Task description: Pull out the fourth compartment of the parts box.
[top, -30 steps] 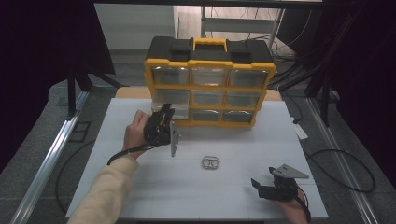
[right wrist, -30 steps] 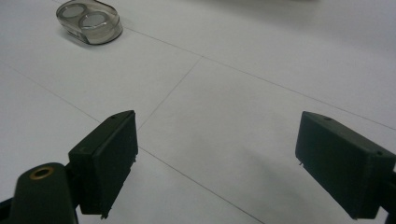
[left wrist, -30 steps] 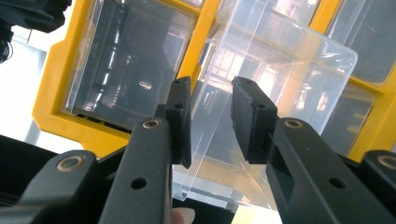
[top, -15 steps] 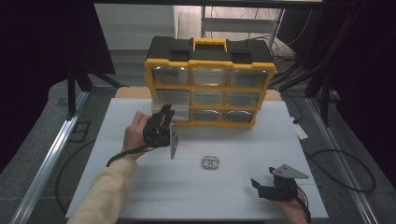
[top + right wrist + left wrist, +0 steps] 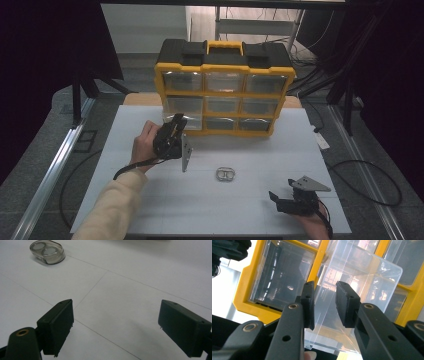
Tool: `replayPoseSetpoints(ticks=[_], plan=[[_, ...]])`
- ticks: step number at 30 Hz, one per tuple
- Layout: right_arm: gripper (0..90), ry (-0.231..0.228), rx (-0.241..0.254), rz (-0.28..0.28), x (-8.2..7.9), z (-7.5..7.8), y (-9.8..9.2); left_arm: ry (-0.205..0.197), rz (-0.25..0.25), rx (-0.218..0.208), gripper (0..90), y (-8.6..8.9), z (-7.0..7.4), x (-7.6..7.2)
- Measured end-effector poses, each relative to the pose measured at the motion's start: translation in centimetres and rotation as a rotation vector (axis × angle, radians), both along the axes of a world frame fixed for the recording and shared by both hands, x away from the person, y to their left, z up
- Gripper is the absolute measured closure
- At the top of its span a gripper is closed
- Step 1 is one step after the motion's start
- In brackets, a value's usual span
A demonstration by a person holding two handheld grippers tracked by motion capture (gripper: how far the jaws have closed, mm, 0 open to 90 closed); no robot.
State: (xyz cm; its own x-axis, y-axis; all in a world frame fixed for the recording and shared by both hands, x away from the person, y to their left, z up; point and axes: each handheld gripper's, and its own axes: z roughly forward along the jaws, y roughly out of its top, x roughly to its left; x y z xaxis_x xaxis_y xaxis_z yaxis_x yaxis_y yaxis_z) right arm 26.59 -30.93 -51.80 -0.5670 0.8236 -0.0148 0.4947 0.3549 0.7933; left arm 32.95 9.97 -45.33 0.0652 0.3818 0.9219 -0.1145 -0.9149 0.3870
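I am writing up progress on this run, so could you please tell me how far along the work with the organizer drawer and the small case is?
Done: a clear drawer stands pulled partway out of the yellow organizer. In hand: the left gripper has the drawer's front between its jaws; whether the pads press on it is unclear. Left: the small clear case lies untouched on the table, with the right gripper open near it.

The drawer [image 5: 352,290] between the pads of the left hand-held gripper [image 5: 325,305] is clear, glossy plastic that catches bright reflections. The organiser [image 5: 225,90] around it has a smooth yellow plastic frame and a matt black plastic top. The pads look like matt black rubber or plastic. The bench [image 5: 250,200] is matt white with fine seams. The small oval case [image 5: 48,251] is glossy transparent plastic.
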Motion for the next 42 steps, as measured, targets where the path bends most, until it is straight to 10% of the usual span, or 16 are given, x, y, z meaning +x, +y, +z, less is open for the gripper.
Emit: replayPoseSetpoints(ticks=[33, 42], plan=[[13.6, 0.001, 0.001, 0.003, 0.0, 0.0, 0.1, 0.002, -0.015, -0.003, 67.6, 0.2, -0.3, -0.6], [13.6, 0.005, 0.0, 0.004, 0.0, -0.1, 0.1, 0.109, -0.056, -0.121, 34.6, 0.3, 0.9, -0.8]])
